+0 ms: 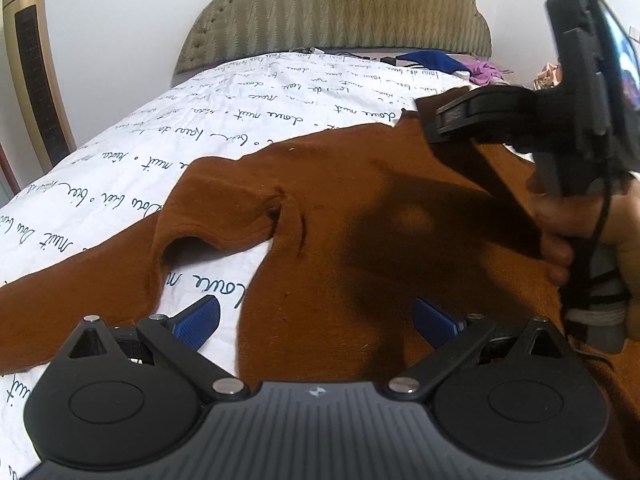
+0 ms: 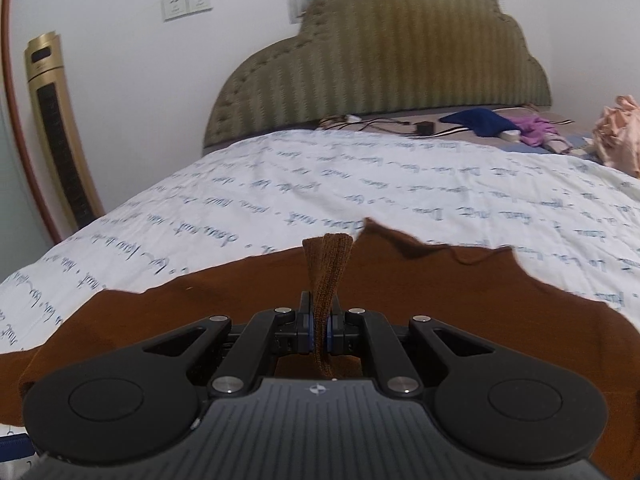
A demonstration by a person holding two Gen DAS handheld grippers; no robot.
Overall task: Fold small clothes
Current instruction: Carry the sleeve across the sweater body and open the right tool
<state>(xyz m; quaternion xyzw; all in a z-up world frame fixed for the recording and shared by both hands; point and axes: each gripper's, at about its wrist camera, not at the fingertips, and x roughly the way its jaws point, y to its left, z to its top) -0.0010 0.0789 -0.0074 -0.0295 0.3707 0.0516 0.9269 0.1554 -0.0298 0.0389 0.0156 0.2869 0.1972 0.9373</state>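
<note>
A bed fills both views, under a white sheet printed with dark handwriting, with a padded olive headboard against the wall behind it. A tall gold fan stands to the left of the bed. A brown sweater lies spread across the near part of the sheet, one sleeve trailing out to the left with a fold at the armpit. Near the headboard, well apart from the sweater, sit a blue cloth, a purple cloth and some cables. The right gripper is clamped tight on a ribbed brown strip of the sweater, which stands up between its jaws; in the left wrist view it hangs over the sweater's right side, held by a hand. The left gripper stands wide, its blue pads low over the sweater's near edge with nothing pinched between them.
</note>
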